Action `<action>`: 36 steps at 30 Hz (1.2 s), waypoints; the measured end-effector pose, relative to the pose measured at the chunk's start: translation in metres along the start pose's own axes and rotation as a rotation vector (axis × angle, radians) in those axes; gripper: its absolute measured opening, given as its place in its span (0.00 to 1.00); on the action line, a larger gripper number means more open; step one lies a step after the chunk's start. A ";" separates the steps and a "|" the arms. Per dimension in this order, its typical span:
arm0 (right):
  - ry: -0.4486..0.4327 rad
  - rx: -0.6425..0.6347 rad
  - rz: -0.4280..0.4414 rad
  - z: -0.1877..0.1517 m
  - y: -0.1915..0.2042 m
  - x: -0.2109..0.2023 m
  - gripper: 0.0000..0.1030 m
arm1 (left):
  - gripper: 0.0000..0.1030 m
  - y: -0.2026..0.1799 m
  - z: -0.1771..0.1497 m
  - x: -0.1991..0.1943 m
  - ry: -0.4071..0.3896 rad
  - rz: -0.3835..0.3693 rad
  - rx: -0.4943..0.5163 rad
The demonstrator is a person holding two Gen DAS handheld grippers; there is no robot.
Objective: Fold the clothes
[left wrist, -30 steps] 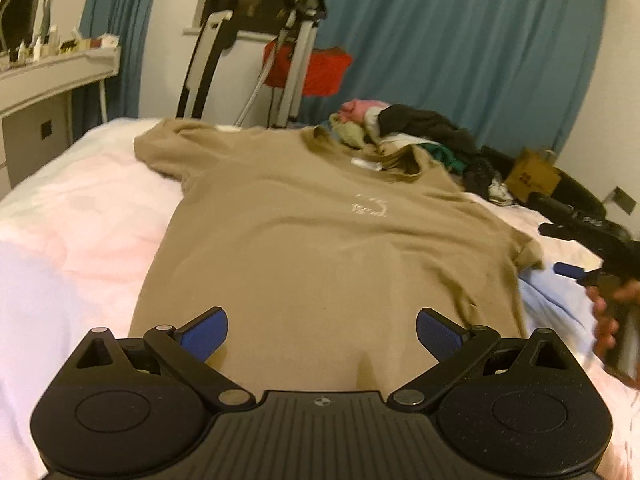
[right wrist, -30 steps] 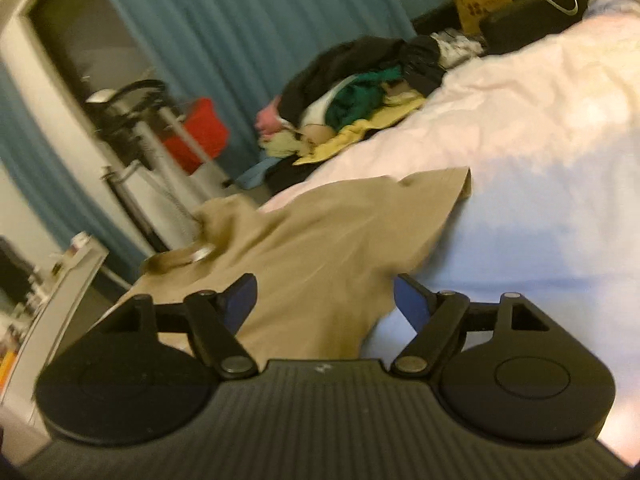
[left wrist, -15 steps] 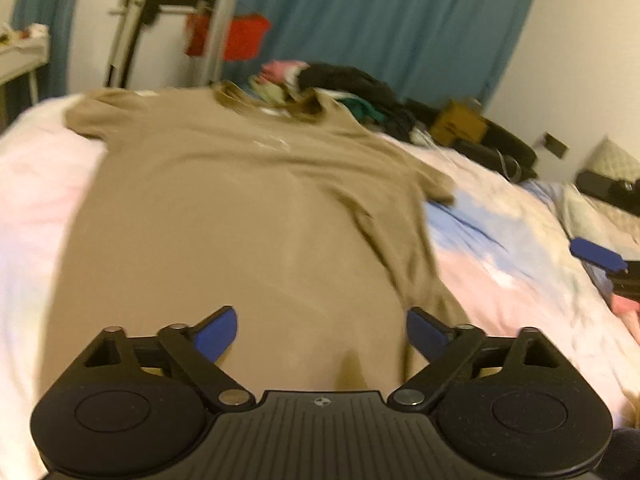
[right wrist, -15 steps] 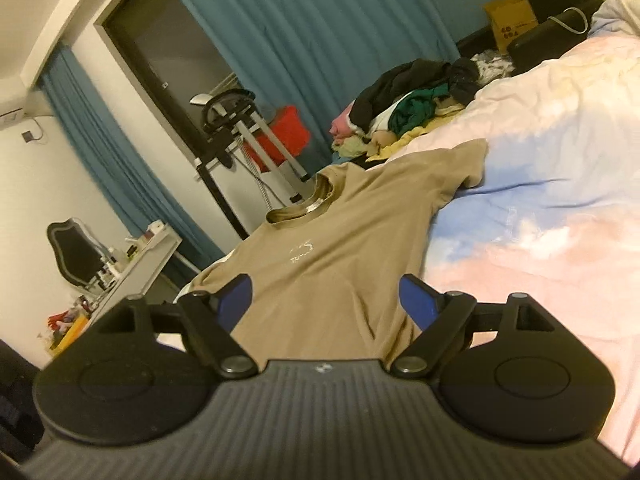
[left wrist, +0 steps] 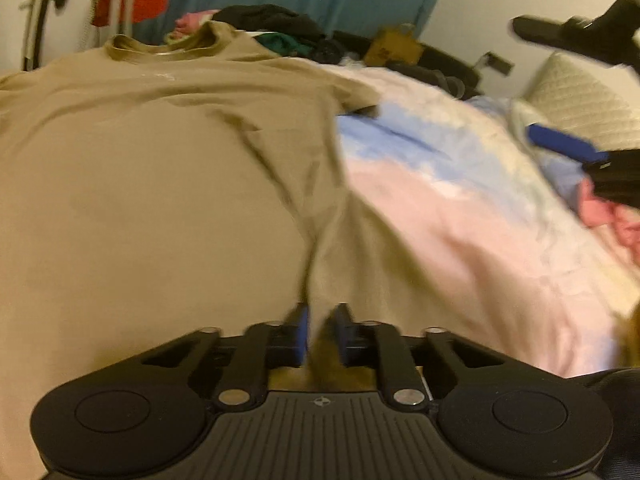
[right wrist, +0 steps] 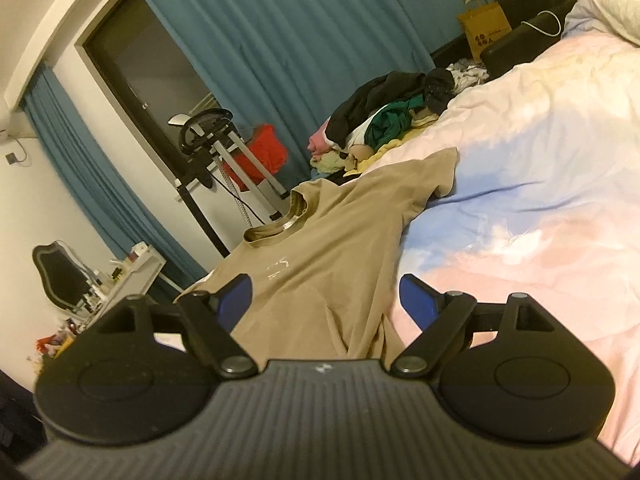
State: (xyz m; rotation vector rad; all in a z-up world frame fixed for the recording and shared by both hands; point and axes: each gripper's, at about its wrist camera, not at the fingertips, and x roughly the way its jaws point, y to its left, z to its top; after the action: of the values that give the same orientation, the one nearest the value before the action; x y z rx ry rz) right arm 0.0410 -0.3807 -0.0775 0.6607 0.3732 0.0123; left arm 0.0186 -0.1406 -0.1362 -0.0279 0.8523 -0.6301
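Left wrist view, left gripper (left wrist: 320, 330) just closed, pinching tan T-shirt (left wrist: 160, 184) hem; right gripper (right wrist: 324, 296) released above it.

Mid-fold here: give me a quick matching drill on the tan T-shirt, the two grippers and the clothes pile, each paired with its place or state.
Things:
1. left gripper
2. right gripper
3. tan T-shirt
4. clothes pile

Places or states:
A. heaped at the far edge of the bed, beyond the collar
B. jaws wide, nothing between the pads
C. spread flat on the bedcover
D. jaws just closed, pinching a ridge of tan cloth near the hem

Pairs: 1-D, 2-B, 3-C, 4-A
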 end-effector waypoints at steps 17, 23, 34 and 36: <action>-0.105 0.075 0.059 0.011 -0.018 -0.004 0.81 | 0.24 -0.069 0.018 0.065 0.089 -0.179 0.062; -0.100 0.155 0.099 0.022 -0.029 0.011 0.81 | 0.77 -0.035 0.031 0.014 0.007 -0.108 0.048; 0.056 0.329 0.067 0.062 -0.098 0.187 0.80 | 0.88 0.062 0.046 -0.065 -0.239 0.273 -0.056; 0.046 0.311 0.029 0.065 -0.107 0.217 0.80 | 0.88 0.077 0.051 -0.062 -0.246 0.282 -0.123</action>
State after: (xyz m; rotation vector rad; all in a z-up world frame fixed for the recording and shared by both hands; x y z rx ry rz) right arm 0.2540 -0.4762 -0.1676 0.9750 0.4136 -0.0028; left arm 0.0634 -0.0556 -0.0794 -0.0929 0.6407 -0.3011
